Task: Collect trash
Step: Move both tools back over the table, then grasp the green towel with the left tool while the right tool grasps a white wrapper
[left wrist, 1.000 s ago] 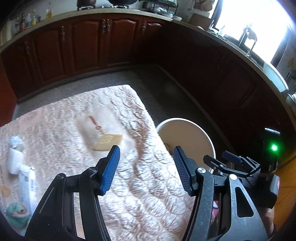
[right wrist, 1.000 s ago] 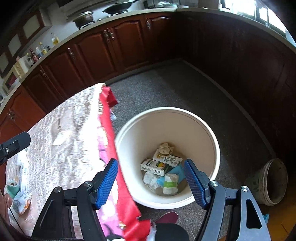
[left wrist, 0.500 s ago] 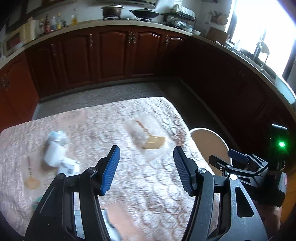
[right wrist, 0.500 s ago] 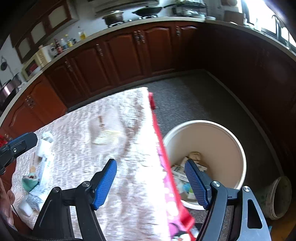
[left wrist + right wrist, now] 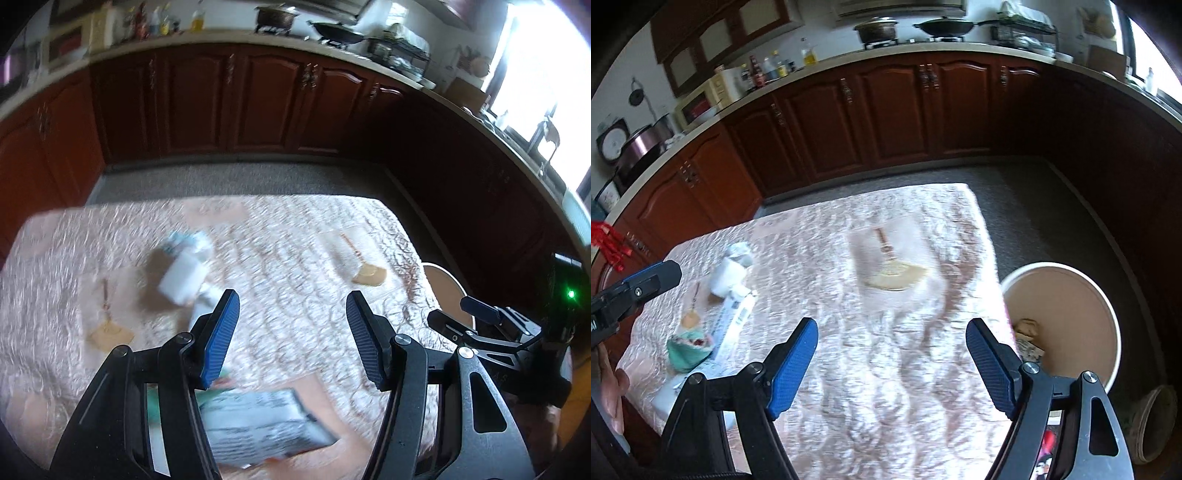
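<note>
My left gripper (image 5: 291, 332) hangs open over the quilted pink tablecloth (image 5: 295, 236), with nothing between its blue pads. Just beyond its left pad lies a white crumpled piece (image 5: 184, 273), and under it a grey printed packet (image 5: 258, 417). My right gripper (image 5: 892, 369) is over the same tablecloth (image 5: 849, 406); its jaws are opening and hold nothing. At the left of the right wrist view lie the white crumpled piece (image 5: 729, 273), a long white box (image 5: 735, 325) and a teal wrapper (image 5: 689, 347). The cream bin (image 5: 1108, 317) stands on the floor off the table's right edge, with trash (image 5: 1027, 332) in it.
Dark wooden cabinets (image 5: 886, 110) ring the room, with grey floor (image 5: 1027, 199) between them and the table. A small pot (image 5: 1152, 421) sits on the floor to the right of the bin. Tan fan patterns (image 5: 894, 277) mark the cloth. The left gripper's finger (image 5: 646, 280) shows at the left edge.
Both views have swung left, from the bin to the table top. The right jaws stand wider. The trash on the table has come toward the middle of the left view.
</note>
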{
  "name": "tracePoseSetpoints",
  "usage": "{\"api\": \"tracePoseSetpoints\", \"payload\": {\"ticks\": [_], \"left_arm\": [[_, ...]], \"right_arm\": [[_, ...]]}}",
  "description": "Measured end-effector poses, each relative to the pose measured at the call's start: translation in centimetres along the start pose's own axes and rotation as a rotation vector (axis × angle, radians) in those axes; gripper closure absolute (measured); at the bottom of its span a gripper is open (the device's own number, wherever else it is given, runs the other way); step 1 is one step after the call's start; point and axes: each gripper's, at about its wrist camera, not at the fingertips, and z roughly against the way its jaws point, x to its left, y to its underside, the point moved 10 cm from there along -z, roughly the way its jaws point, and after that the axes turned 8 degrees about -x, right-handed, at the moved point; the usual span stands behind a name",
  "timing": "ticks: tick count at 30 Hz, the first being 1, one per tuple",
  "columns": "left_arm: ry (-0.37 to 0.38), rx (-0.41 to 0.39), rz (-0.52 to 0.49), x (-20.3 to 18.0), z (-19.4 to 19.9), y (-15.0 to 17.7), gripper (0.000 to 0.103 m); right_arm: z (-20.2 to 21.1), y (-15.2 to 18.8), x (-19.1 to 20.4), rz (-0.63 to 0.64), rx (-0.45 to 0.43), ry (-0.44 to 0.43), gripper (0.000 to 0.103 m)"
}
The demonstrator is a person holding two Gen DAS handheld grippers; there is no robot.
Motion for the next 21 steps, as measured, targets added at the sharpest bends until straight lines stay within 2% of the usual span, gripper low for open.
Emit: {"api": "tracePoseSetpoints", "payload": {"ticks": [6,9,11,21], "left_arm": [[-0.043,0.038,0.102,7.0,1.9,0.8,0.042],[-0.040,0.063,0.134,9.3,2.5,1.9,0.035],[-0.028,0.075,0.147,10.0,2.9,2.7,0.029],[0.033,0.221,0.054,9.4,-0.2,7.7,0.028]], "right_arm": [[-1.0,0.6,4.2,0.032,0.029,-0.086,0.023],[-1.7,1.3,6.4,0.043,0.057,-0.130,0.023],[-2.2,1.8,7.8,0.056,0.076,-0.158,0.023],[-3.7,5.0,13.0,0.159,0.173,-0.245,0.023]]}}
